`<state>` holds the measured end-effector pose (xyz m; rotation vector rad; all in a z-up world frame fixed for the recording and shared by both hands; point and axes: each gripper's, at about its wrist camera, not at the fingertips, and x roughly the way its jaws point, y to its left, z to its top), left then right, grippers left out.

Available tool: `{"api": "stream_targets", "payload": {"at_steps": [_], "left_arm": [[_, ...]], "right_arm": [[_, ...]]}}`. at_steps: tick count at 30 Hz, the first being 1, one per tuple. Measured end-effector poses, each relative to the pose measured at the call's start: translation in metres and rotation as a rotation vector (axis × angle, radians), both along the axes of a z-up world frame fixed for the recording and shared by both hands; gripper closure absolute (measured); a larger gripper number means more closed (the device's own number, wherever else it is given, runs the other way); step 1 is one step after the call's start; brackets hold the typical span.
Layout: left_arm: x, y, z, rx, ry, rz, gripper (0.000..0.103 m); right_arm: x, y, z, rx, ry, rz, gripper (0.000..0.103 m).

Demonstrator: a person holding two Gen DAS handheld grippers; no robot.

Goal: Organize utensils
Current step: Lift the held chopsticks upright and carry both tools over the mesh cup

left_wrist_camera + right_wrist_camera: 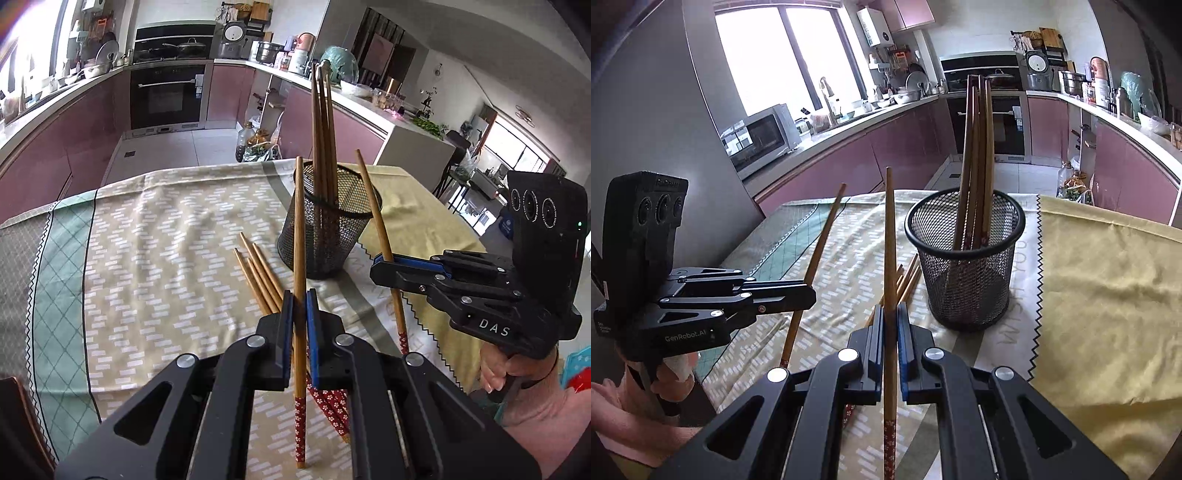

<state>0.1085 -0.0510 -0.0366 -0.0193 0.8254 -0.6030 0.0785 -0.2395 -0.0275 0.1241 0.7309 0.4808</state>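
Chopsticks, general: slim brown wooden sticks, each with a red patterned band at the thick end.
Chopstick in left gripper (300, 295): stands near upright, red band at the bottom just over the cloth, plain tip upward, near side of the holder.
Chopstick in right gripper (890, 295): also close to upright, red band low, tip pointing up; left of the holder in the right wrist view.
Loose chopsticks (258, 273): a small bundle lying flat on the cloth, just left of the holder's base, tips pointing far, red ends near and partly hidden under the left gripper.
Holder (327, 221): black wire-mesh cup, upright on the cloth, far-centre; several chopsticks (323, 122) already stand in it, leaning together, red ends down.
Tablecloth (155, 236): beige with white dashes, green diamond border at left; a yellow cloth (1108, 295) overlaps it at right.
Left gripper (299, 321): jaws narrow, blue pads pinching its chopstick at mid-length; body low and near, pointing far toward the holder.
Right gripper (891, 325): jaws narrow, clamped on its chopstick at mid-length; held level, reaching in from the right, fingertips just beside the holder's near-right side in the left wrist view.
Hands: the right hand (517, 376) grips the handle below the right gripper; the left hand (665, 376) likewise below the left gripper.
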Motion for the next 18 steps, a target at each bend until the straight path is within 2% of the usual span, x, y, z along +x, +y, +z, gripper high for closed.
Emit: {"api": "stream_targets", "payload": {"at_steps": [9,18], "left_arm": [[-0.012,0.008,0.04,-0.055,-0.081,-0.025,0.096],[-0.002,0.01,0.058,-0.101,-0.107,-0.024,0.096]], "right_arm": [[-0.002,-0.014,0.026,0.024,-0.079,-0.017,0.097],[0.004,-0.022,0.047,0.034,-0.133,-0.026,0.097]]}}
